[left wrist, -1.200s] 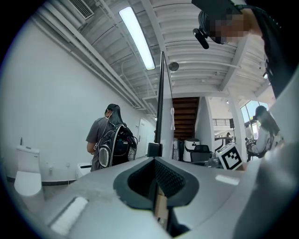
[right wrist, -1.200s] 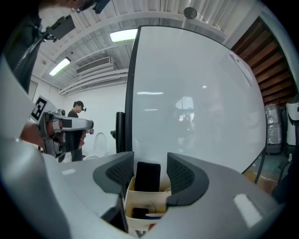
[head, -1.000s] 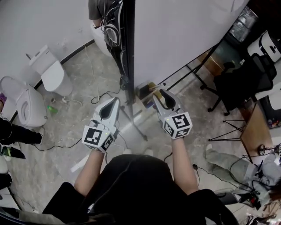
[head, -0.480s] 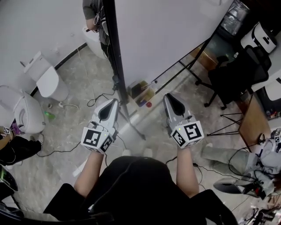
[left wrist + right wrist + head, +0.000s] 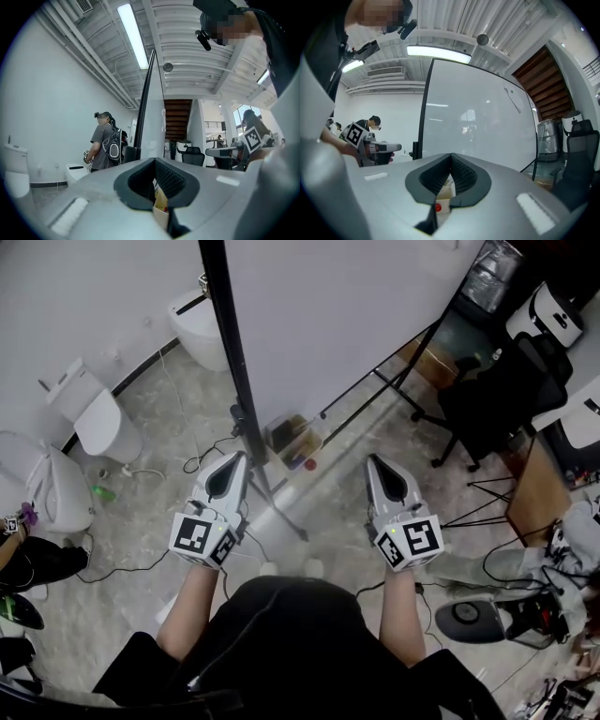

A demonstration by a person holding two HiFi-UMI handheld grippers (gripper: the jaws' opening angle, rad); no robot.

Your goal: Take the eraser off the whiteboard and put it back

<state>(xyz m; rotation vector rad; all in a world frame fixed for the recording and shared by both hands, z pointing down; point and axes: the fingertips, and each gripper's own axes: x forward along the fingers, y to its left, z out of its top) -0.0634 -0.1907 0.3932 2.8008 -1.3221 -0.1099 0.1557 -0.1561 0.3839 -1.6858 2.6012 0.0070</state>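
The whiteboard (image 5: 347, 324) stands upright in front of me on a black frame; I see its face in the right gripper view (image 5: 478, 126) and its edge in the left gripper view (image 5: 151, 122). No eraser shows in any view. My left gripper (image 5: 232, 461) points at the board's black post, jaws shut and empty (image 5: 153, 161). My right gripper (image 5: 378, 462) hangs a little before the board's lower edge, jaws closed together with nothing between them (image 5: 451, 157).
An open cardboard box (image 5: 292, 440) of small items sits on the floor by the board's foot. White toilets (image 5: 94, 413) stand at the left, a black office chair (image 5: 497, 399) and a wooden desk (image 5: 539, 498) at the right. A person (image 5: 105, 143) stands beyond the board. Cables cross the floor.
My right gripper has drawn back and to the right, away from the box at the board's foot, and its jaws have shut. The left gripper has barely shifted.
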